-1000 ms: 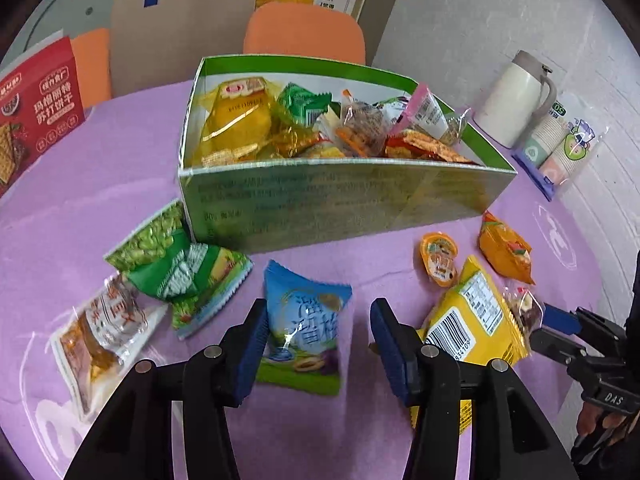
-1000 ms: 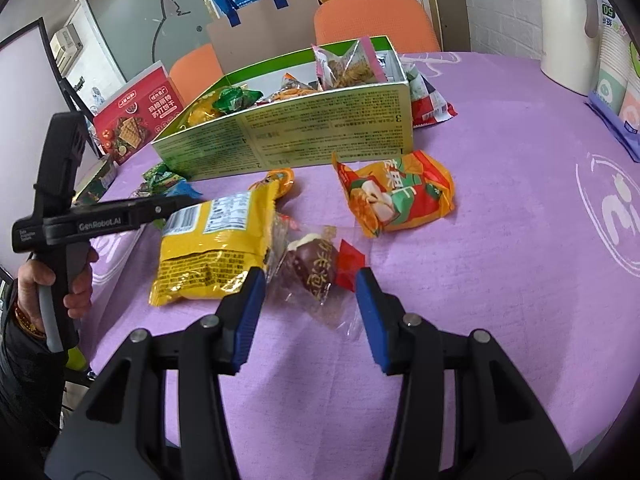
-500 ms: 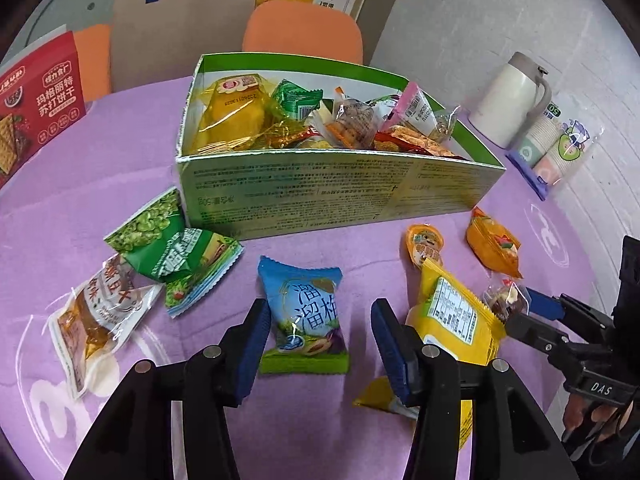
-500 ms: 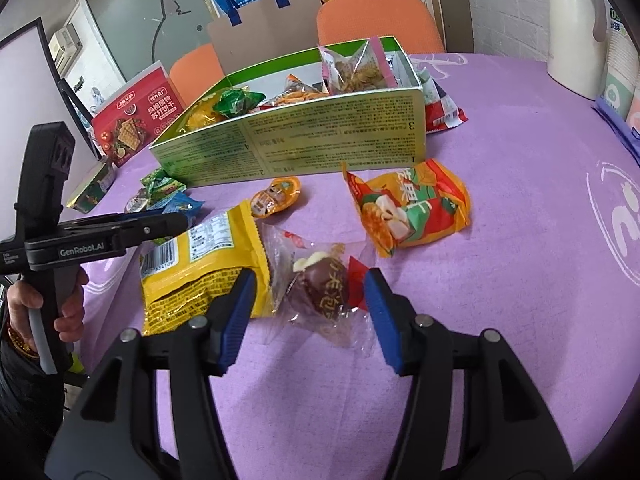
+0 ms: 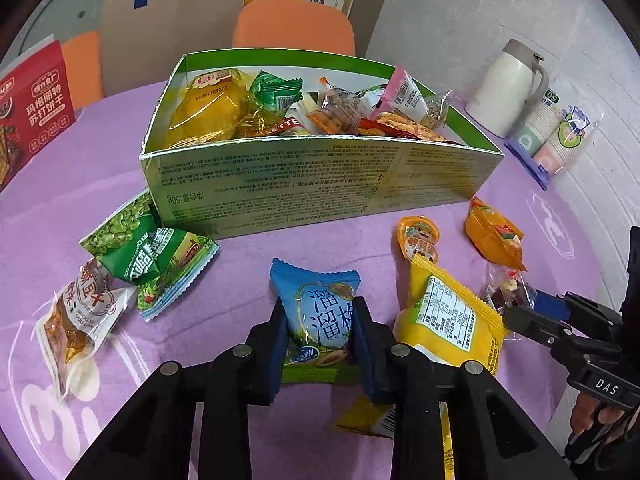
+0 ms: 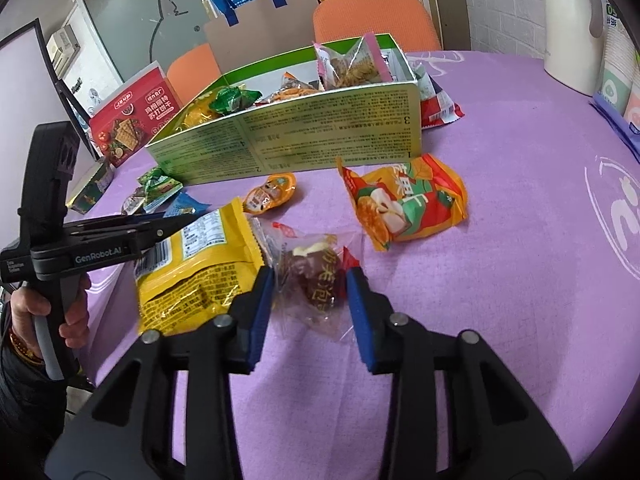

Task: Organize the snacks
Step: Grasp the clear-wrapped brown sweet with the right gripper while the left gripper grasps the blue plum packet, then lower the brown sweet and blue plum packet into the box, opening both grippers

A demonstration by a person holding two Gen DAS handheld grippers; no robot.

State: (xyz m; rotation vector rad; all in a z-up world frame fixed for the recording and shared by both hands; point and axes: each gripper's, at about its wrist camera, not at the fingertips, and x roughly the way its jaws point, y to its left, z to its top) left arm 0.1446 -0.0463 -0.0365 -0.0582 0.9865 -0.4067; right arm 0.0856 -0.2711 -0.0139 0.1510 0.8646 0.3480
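Note:
A green cardboard box (image 5: 320, 184) holding several snacks stands on the purple table; it also shows in the right wrist view (image 6: 320, 136). My left gripper (image 5: 318, 320) is shut on a blue snack packet (image 5: 320, 312) lying in front of the box. My right gripper (image 6: 310, 280) has its pads against both sides of a clear-wrapped brown candy (image 6: 316, 276), which also shows in the left wrist view (image 5: 506, 292). A yellow packet (image 6: 196, 264) lies just left of the candy, and an orange-red packet (image 6: 404, 204) lies beyond it.
Green pea packets (image 5: 148, 252) and a clear orange packet (image 5: 76, 320) lie left of the box. A small orange jelly cup (image 5: 418, 238) sits near the yellow packet. A white kettle (image 5: 508, 88), paper cups (image 5: 556, 132) and a red cracker box (image 5: 32, 108) stand around the table's edges.
My left gripper moved forward and closed on the blue packet. My right gripper moved forward and narrowed around the wrapped candy.

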